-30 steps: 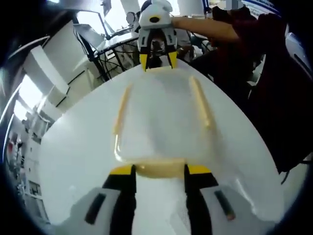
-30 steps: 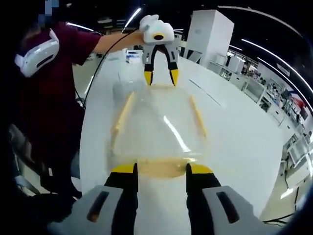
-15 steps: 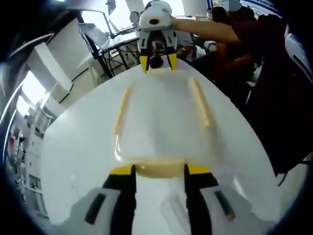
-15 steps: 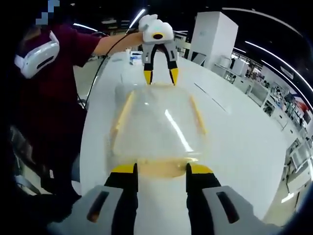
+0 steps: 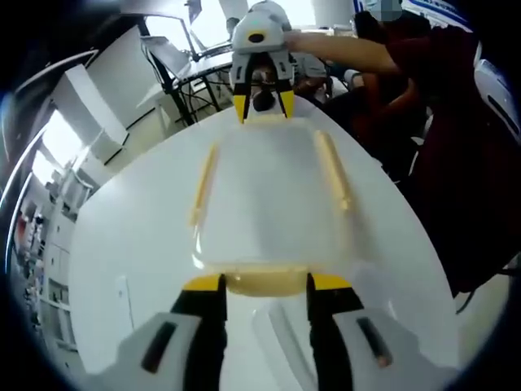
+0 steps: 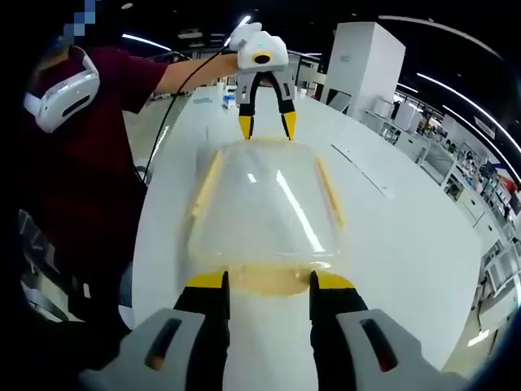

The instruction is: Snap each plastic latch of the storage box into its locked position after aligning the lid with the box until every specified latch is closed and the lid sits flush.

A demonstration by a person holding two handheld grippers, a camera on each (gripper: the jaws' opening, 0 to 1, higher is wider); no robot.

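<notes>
Jaws flank clear storage box (image 6: 264, 208), yellow latches (image 6: 267, 277).

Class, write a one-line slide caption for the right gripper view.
Two grippers, right and left, grasp opposite end latches of a clear storage box on a white table.

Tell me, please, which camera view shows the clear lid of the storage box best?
The right gripper view: light glints off the lid, so its domed surface and yellow side latches stand out against the white table. In the left gripper view the lid blends into the table, and mostly the yellow latches mark its outline.
</notes>
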